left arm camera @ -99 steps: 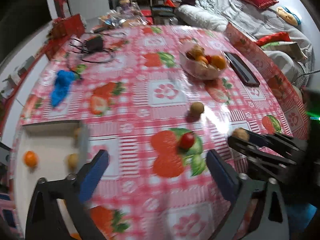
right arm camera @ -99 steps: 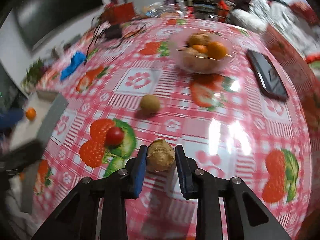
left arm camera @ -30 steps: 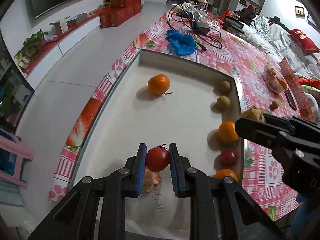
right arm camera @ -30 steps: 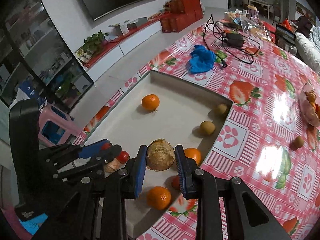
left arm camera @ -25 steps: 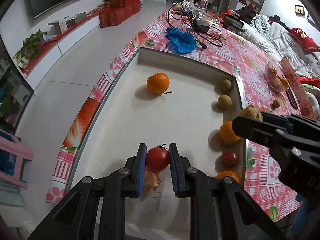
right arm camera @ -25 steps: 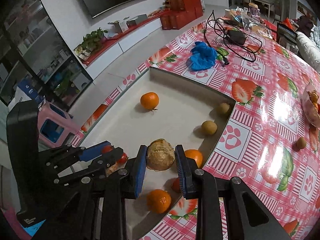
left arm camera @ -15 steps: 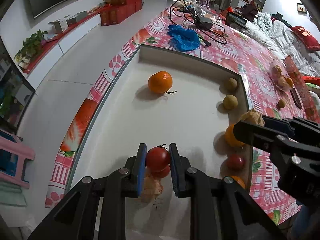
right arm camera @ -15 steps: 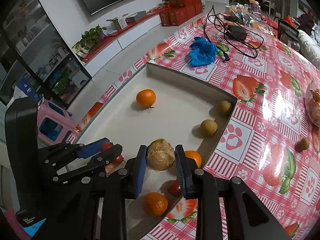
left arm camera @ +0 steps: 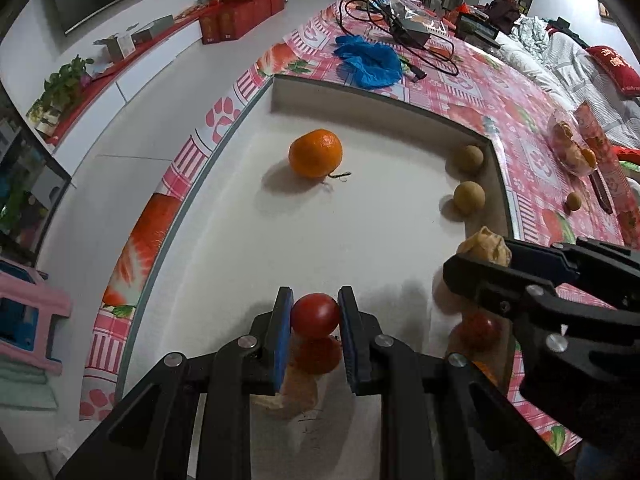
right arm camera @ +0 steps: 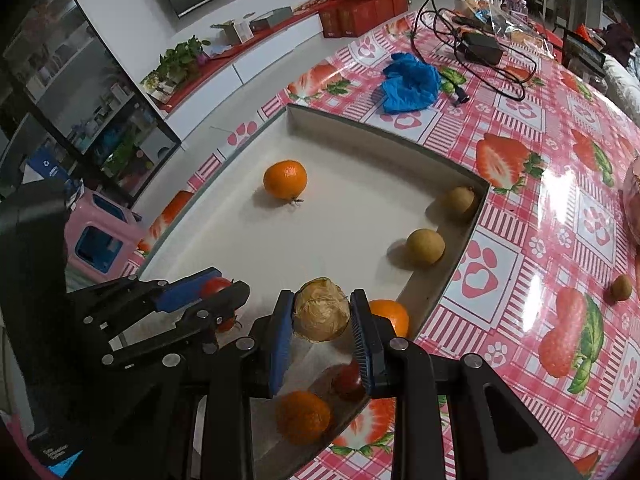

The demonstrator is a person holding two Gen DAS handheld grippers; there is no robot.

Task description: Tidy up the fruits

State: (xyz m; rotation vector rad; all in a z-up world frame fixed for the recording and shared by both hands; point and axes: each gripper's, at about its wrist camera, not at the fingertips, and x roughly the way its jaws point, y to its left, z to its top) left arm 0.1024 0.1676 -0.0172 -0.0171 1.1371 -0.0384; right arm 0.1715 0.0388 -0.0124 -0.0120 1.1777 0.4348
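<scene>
My left gripper point(left arm camera: 315, 316) is shut on a red tomato point(left arm camera: 315, 315) and holds it over the near end of the shallow white tray point(left arm camera: 384, 100). Another tomato point(left arm camera: 318, 356) and a pale husked fruit point(left arm camera: 296, 392) lie right below it. My right gripper point(right arm camera: 322, 316) is shut on a tan husked fruit point(right arm camera: 322, 314) above the tray's right side; it also shows in the left wrist view point(left arm camera: 486, 242). In the tray lie an orange point(left arm camera: 316, 153), two brown round fruits point(left arm camera: 469, 197) by the right wall, a tomato point(right arm camera: 348, 378) and two more oranges point(right arm camera: 304, 416).
A small brown fruit point(right arm camera: 621, 287) lies loose on the strawberry tablecloth point(right arm camera: 520, 184). A glass bowl of fruit point(left arm camera: 572, 148) stands further right. A blue cloth point(right arm camera: 410, 82) and black cables point(right arm camera: 476, 46) lie beyond the tray. The floor drops off left of the tray.
Both grippers, which took their fruit from the tablecloth, have edged lower and forward over the tray. The tomato under the left gripper has come into sight. Both stay shut.
</scene>
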